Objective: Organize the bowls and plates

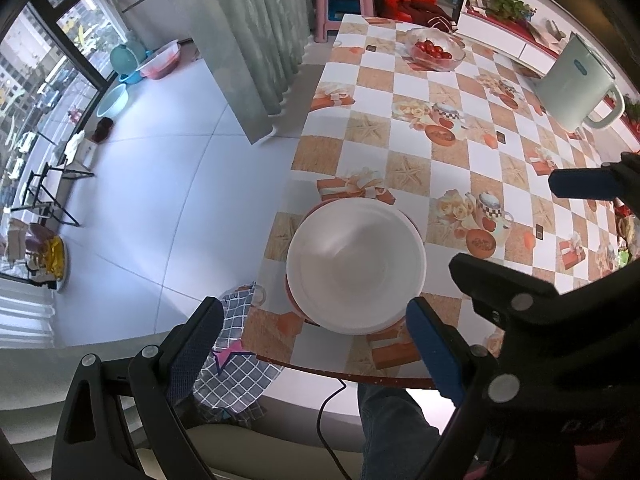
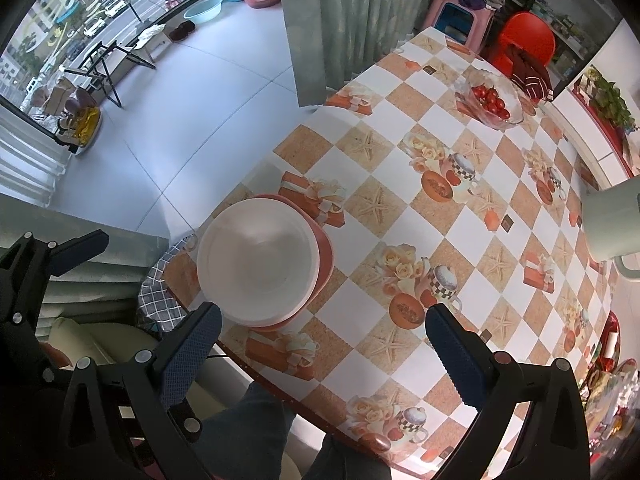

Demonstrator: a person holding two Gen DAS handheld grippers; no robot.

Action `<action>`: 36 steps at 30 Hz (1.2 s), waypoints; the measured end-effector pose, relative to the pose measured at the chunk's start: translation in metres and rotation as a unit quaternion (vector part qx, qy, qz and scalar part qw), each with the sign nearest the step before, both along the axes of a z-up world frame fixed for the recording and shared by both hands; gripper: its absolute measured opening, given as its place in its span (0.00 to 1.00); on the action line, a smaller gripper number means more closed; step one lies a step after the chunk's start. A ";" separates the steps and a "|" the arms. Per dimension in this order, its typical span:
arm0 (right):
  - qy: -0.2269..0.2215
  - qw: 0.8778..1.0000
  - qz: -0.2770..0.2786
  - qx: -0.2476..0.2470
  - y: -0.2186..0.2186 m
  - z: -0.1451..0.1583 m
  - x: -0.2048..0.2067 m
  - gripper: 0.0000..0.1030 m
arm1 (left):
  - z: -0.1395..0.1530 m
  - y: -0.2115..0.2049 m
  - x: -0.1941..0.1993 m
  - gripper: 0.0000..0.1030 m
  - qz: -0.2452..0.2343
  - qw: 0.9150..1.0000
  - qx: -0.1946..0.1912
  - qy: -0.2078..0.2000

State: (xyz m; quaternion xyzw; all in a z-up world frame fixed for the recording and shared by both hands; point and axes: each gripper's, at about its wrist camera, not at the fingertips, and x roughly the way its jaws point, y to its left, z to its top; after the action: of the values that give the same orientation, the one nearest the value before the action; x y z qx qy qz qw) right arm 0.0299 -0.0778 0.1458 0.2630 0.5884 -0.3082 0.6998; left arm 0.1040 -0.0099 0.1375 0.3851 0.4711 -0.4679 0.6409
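I see the white bowl [image 1: 356, 266] nested in a pink plate [image 2: 325, 248] near the desk [image 1: 452, 152] edge. My left gripper [image 1: 316, 344] hangs spread right over it; the right gripper [image 2: 324, 344], also spread and empty, sits further right.

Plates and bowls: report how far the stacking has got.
Done: the white bowl sits stacked on the pink dishes near the table edge. In hand: nothing; the left gripper and right gripper are open and empty. Left: no other loose plates show.
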 end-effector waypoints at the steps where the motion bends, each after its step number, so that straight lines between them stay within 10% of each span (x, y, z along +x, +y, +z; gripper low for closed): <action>1: 0.000 1.000 -0.001 0.000 0.000 0.000 0.000 1.00 | 0.000 -0.001 0.000 0.91 -0.002 1.000 0.000 -0.001; 36: -0.001 1.000 -0.015 0.006 -0.007 -0.002 -0.002 1.00 | -0.002 -0.011 -0.002 0.91 -0.018 1.000 0.002 -0.006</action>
State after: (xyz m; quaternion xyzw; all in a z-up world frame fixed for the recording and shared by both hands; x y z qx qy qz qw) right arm 0.0284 -0.0852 0.1442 0.2766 0.5853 -0.3145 0.6942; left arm 0.1024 -0.0208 0.1351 0.3979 0.4612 -0.4764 0.6341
